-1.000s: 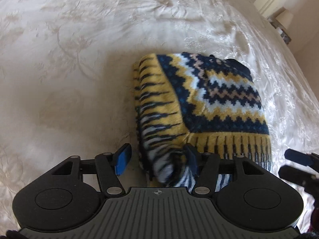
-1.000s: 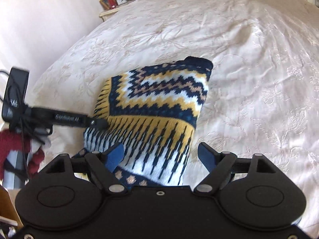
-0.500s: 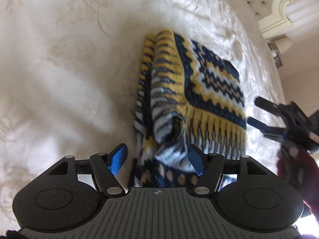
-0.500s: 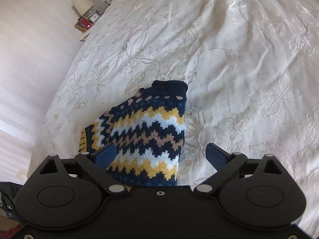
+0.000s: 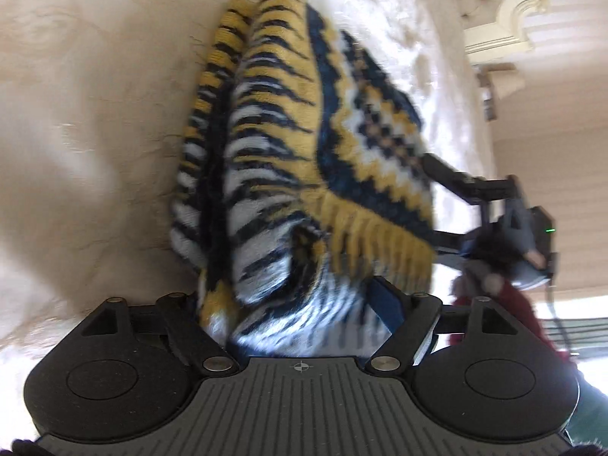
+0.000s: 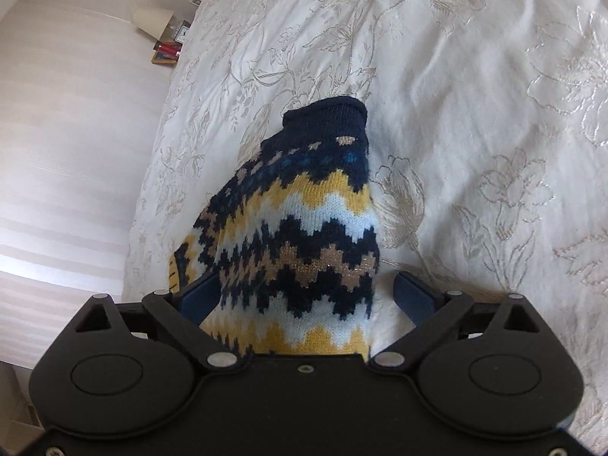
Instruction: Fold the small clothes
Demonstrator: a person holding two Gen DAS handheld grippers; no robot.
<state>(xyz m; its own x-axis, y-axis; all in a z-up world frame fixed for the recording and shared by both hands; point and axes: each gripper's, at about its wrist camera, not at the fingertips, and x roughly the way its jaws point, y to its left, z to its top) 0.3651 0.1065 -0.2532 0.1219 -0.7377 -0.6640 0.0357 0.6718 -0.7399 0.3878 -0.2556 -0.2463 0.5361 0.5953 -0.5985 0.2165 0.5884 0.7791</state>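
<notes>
A folded knit sweater (image 5: pixel 304 125) in navy, yellow and white zigzags lies on the cream floral bedspread (image 5: pixel 95 133). Its striped near edge lies between the fingers of my left gripper (image 5: pixel 294 304), whose jaws are opening. The fabric hides the left pad, and the view is blurred. At the sweater's right side reach the right gripper's black fingers (image 5: pixel 463 182). In the right wrist view the sweater (image 6: pixel 304 228) runs away to its navy collar (image 6: pixel 326 114). My right gripper (image 6: pixel 306 294) straddles its near end with jaws closing, the right pad standing off the cloth.
A hand (image 5: pixel 528 250) in a red sleeve (image 5: pixel 509 304) holds the right gripper. A tufted headboard (image 5: pixel 494 0) is at the far right. A lamp (image 6: pixel 152 19) and a small clock stand on a bedside table beyond the bed's left edge (image 6: pixel 152 190). The bedspread (image 6: pixel 494 114) stretches right.
Both grippers have rolled and dropped close onto the sweater. The right gripper moved along it toward the collar end. The left jaws stand wider, with the sweater's edge now between them.
</notes>
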